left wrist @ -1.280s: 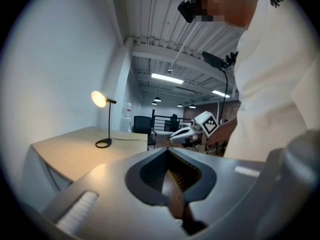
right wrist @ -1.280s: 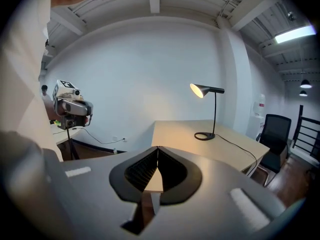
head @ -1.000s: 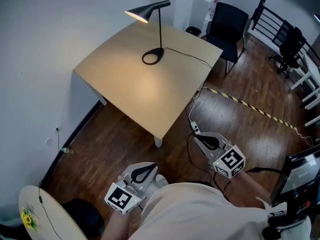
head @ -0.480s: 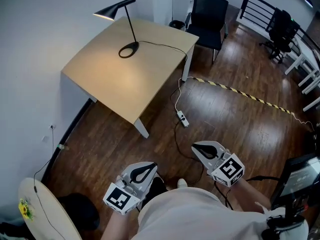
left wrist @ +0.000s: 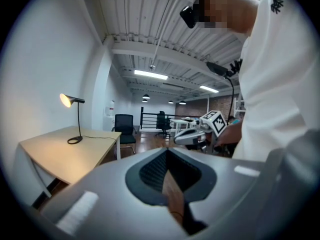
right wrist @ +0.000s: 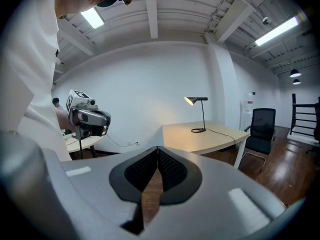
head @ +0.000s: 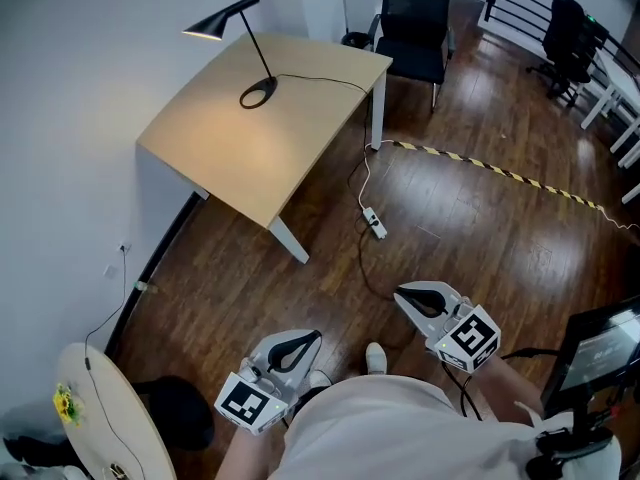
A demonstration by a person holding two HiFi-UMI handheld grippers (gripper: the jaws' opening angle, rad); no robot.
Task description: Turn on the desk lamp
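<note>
My left gripper [head: 303, 341] and right gripper [head: 404, 294]: both jaws closed, empty. Desk lamp [head: 216, 24] glows on the desk [head: 270, 158], far left, well apart; switch indiscernible

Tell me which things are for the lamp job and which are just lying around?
For the job:
- desk lamp, already glowing
- cord
- power strip on the floor
- desk under the lamp
- left gripper and right gripper, both shut and empty

Just lying about:
- black chair
- striped floor tape
- round table
- monitor
</note>
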